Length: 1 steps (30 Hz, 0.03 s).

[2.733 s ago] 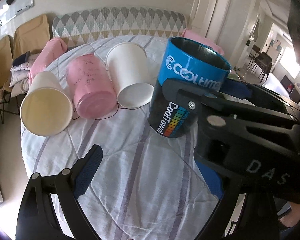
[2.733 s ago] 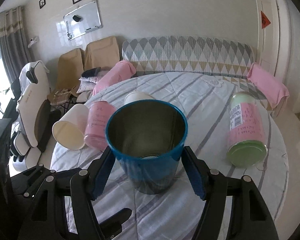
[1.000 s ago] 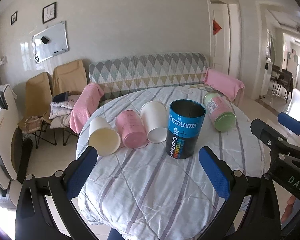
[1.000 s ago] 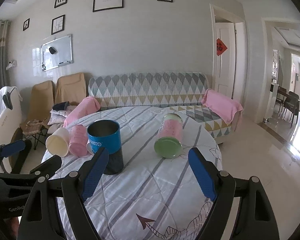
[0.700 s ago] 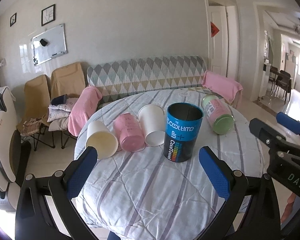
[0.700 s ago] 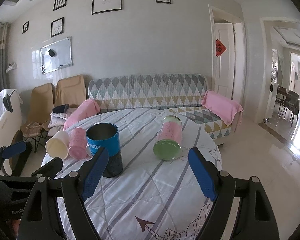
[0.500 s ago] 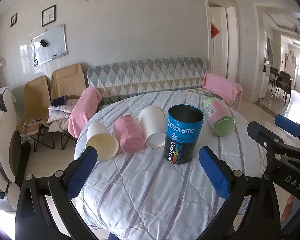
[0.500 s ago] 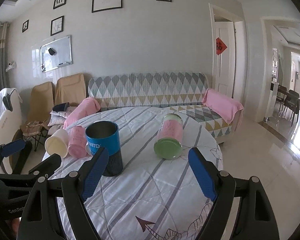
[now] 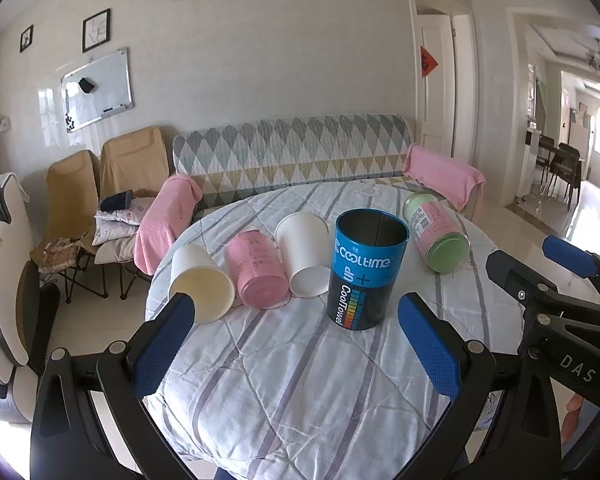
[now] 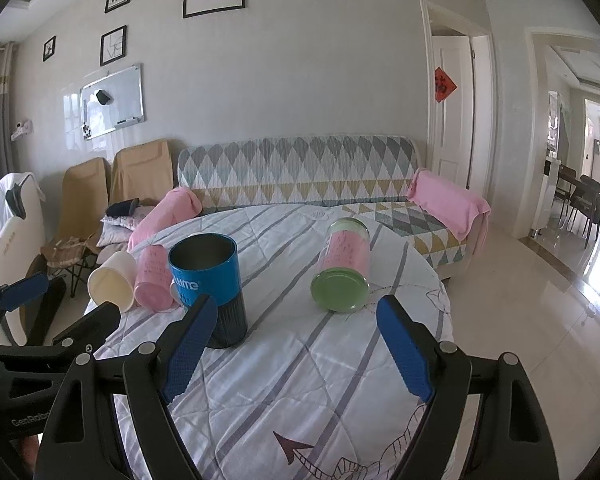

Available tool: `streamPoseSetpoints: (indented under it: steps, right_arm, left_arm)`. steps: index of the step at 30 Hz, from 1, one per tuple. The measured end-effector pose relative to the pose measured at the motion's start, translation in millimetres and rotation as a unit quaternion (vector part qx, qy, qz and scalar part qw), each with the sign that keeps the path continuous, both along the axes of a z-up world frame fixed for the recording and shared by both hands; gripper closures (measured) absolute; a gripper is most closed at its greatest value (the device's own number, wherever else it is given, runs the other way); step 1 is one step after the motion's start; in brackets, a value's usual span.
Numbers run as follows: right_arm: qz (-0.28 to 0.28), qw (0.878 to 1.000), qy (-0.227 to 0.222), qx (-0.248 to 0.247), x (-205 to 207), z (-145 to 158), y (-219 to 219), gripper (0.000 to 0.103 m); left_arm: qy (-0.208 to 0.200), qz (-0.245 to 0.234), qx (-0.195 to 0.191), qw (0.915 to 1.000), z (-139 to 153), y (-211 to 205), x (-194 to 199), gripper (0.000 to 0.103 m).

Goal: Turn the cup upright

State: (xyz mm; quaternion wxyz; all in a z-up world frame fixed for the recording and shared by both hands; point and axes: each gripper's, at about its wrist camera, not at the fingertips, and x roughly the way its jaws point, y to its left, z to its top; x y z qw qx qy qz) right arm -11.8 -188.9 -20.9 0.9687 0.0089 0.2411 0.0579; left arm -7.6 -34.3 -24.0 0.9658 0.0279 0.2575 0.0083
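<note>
Left wrist view: the left tool (image 9: 296, 344) gapes wide and empty before the upright blue-and-black cylindrical cup (image 9: 366, 270) on the striped cloth-covered round worktop (image 9: 300, 380). Right wrist view: the right tool (image 10: 298, 344) is spread wide, holding nothing; the cup (image 10: 210, 280) stands mouth-up left of a lying pink green-lidded jar (image 10: 344, 266).

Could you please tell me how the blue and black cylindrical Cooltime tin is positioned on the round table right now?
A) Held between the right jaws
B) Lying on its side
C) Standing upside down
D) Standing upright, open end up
D: the blue and black cylindrical Cooltime tin stands on its base on the striped tablecloth, its open rim facing up, with both grippers' jaws open and clear of it.
</note>
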Motion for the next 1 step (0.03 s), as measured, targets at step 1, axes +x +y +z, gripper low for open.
streamPoseSetpoints:
  steps: [1]
  right_arm:
    - [0.001, 1.0, 0.002, 0.0, 1.1, -0.4, 0.4, 0.02]
  left_arm:
    - [0.0, -0.001, 0.001, 1.0, -0.1, -0.3, 0.0, 0.0]
